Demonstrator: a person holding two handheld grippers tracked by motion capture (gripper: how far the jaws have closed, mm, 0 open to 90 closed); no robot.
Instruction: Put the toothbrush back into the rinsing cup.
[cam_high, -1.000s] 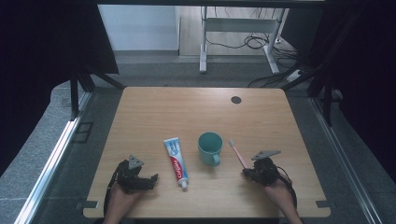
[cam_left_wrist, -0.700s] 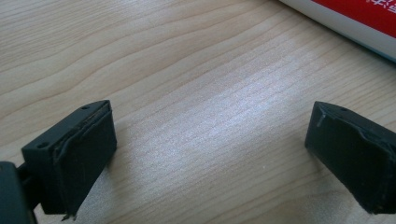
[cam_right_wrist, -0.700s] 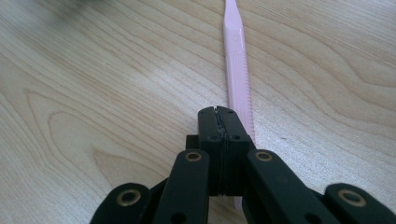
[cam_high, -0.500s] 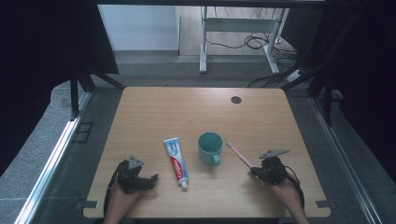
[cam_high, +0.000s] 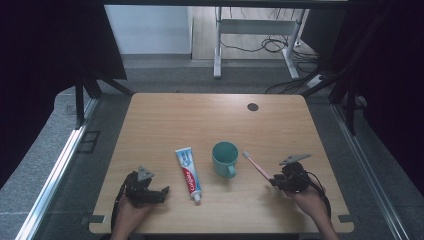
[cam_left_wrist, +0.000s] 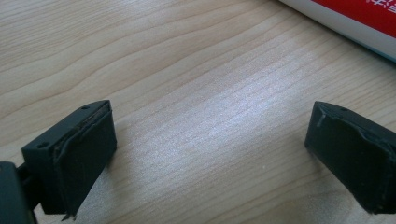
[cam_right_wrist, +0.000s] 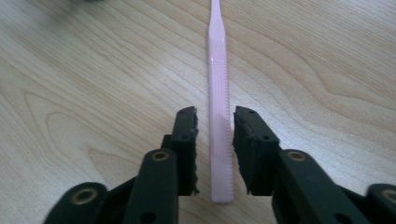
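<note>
The right gripper has slid back along the pink toothbrush; its jaws, narrowly parted, straddle the handle's end. The left gripper gapes wide over bare table.

No legible text anywhere; print on the toothpaste tube too small to make out

The far half of the bench lies bare before me. Near me, toothpaste, cup and toothbrush stand in a row between my left tongs and right tongs, with narrow gaps between them.
</note>
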